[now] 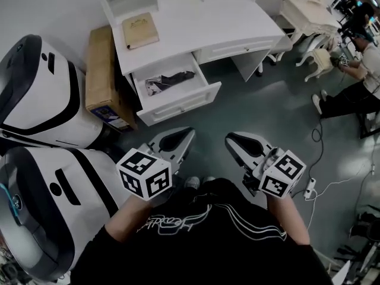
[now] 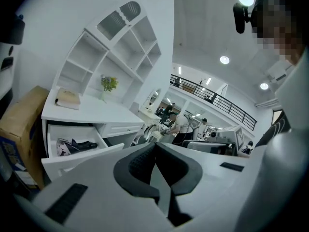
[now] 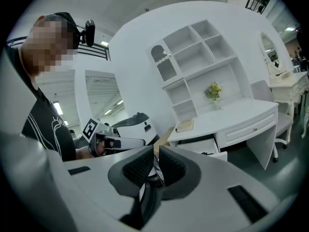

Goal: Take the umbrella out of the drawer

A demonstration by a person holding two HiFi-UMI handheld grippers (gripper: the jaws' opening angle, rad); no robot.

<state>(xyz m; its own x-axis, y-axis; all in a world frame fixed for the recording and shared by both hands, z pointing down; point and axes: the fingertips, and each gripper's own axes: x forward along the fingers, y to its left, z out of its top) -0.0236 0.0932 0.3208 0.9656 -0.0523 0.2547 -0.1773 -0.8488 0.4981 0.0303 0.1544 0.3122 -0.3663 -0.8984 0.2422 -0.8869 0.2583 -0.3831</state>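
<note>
white desk [image 1: 225, 16], umbrella [image 1: 175, 77] in drawer [image 1: 184, 104], box [image 1: 101, 70] beside

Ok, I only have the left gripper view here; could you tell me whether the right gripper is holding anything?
Observer: No, the right gripper has its jaws together with nothing between them.
Operator: Thank you. Have the grippers reached the drawer?
Observer: Not yet; in the head view the left gripper and the right one are both short of the open drawer, with floor between.
Operator: Anything near my right side?
Observer: A white power strip lies on the floor there.
</note>
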